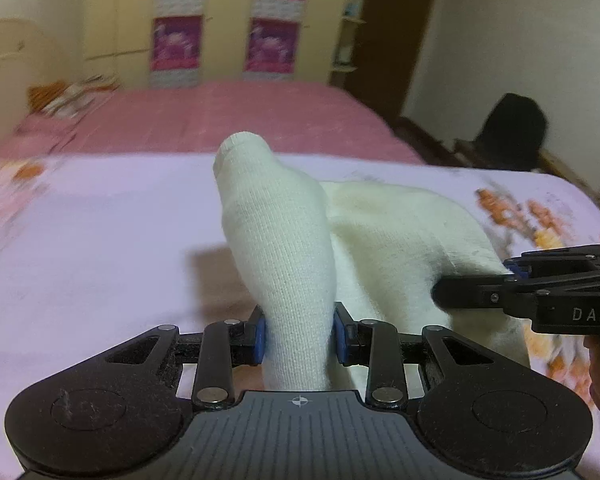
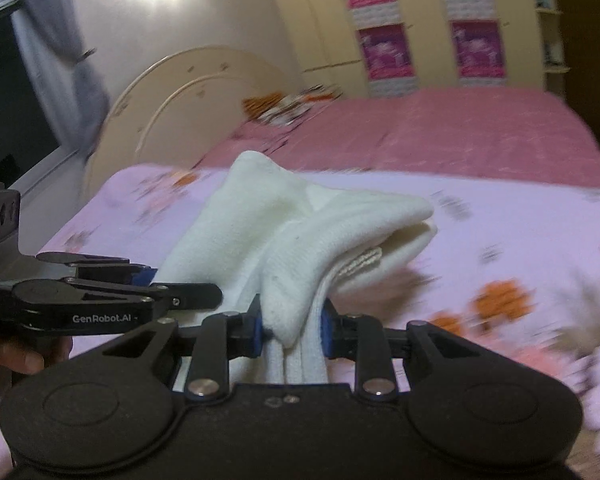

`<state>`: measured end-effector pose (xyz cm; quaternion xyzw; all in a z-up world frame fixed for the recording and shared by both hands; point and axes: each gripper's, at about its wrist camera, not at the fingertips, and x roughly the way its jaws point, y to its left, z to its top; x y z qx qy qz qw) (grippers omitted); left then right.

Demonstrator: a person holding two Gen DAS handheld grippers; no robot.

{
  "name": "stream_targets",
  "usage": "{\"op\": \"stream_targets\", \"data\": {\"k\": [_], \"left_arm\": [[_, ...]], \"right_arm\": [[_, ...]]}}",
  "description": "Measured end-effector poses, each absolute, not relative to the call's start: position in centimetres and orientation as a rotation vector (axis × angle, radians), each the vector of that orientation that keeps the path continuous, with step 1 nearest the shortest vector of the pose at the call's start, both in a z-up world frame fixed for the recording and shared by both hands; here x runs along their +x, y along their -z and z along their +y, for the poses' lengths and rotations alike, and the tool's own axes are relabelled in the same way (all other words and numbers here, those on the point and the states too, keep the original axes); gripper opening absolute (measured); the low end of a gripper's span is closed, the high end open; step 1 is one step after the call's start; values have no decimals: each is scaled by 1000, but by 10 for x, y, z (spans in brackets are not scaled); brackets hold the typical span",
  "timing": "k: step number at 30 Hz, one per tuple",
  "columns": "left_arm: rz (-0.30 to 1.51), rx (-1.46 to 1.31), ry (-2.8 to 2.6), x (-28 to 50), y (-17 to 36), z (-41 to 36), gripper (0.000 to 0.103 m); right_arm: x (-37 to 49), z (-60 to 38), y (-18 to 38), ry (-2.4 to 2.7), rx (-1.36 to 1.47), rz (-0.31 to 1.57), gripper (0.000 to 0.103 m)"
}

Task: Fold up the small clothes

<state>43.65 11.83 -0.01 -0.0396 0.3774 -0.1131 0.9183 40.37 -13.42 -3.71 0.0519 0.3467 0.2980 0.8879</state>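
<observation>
White letters "DAS" stand on the black body of the right gripper (image 1: 476, 300), cut off at the frame's edge in the left wrist view. "GenRobot.AI" is printed in white on the side of the left gripper (image 2: 188, 292).

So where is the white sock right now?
The white sock is pinched between the left hand-held gripper and right hand-held gripper, above the floral sheet.
</observation>
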Motion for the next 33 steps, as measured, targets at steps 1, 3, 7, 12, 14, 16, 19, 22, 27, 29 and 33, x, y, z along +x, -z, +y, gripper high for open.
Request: {"op": "stream_targets", "data": {"k": [1, 3, 7, 12, 14, 16, 19, 22, 27, 29, 33], "left_arm": [[781, -89, 218, 429, 3, 130, 33], [793, -102, 193, 415, 8, 150, 33], [840, -138, 165, 403, 30, 171, 34], [786, -58, 49, 384, 63, 180, 101], [770, -70, 64, 377, 65, 189, 101], [741, -89, 56, 371, 60, 198, 90], [664, -121, 16, 372, 46, 207, 56], [579, -175, 18, 382, 34, 208, 47], [710, -81, 88, 428, 50, 177, 47], [747, -81, 85, 439, 66, 169, 47], [744, -170, 61, 442, 69, 173, 47]], "right_arm": [[400, -122, 39, -635, 107, 730, 25], [395, -101, 45, -663, 112, 749, 25], [385, -73, 56, -689, 126, 783, 26], [395, -79, 96, -606, 183, 895, 28], [400, -91, 108, -581, 283, 918, 38], [400, -100, 105, -568, 321, 914, 40], [390, -113, 84, -550, 349, 806, 39], [405, -114, 78, -541, 369, 809, 32], [426, -93, 87, -561, 288, 865, 10], [426, -86, 92, -543, 176, 871, 6], [432, -86, 97, -502, 109, 865, 5]]}}
